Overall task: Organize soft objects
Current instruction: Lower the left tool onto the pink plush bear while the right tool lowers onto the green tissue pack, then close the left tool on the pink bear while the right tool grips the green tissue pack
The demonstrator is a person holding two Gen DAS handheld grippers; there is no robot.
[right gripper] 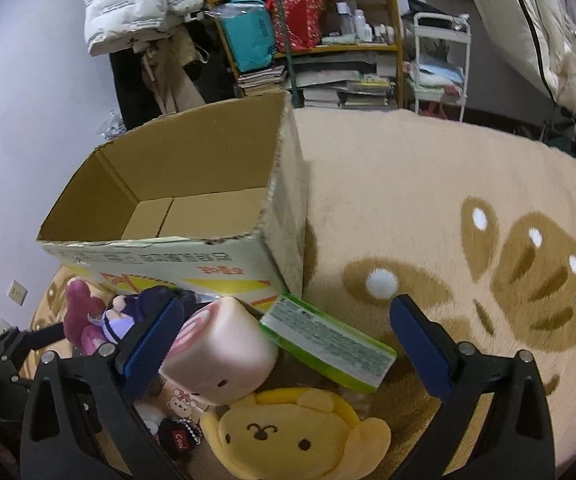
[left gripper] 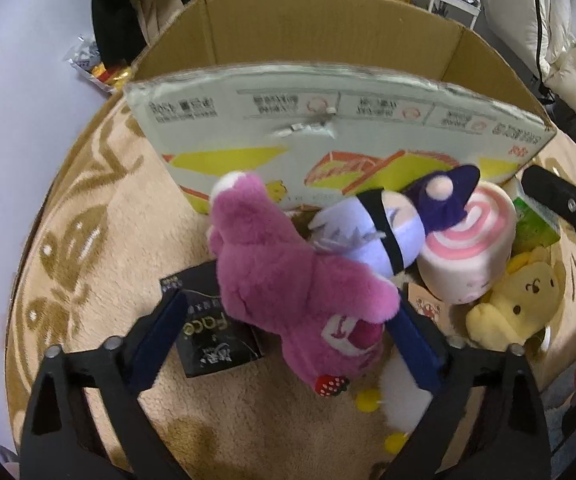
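Between the spread pads of the left gripper (left gripper: 288, 344) lies one fuzzy magenta plush bear (left gripper: 288, 280) — unclamped on the tan rug (right gripper: 428, 184), beside one purple doll (left gripper: 372, 228), one pink-swirl roll cushion (right gripper: 223, 348), one yellow plush (right gripper: 288, 436) — before one open cardboard box (right gripper: 167, 184); the right gripper (right gripper: 288, 344) gapes too.

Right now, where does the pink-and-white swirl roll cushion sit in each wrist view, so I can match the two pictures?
Left wrist view: the pink-and-white swirl roll cushion lies right of centre, beside the purple doll and above the yellow plush.
Right wrist view: the same cushion lies lower centre-left, by the left finger of the right hand-held gripper.
Shared landmark: the open cardboard box stands just behind it in both.
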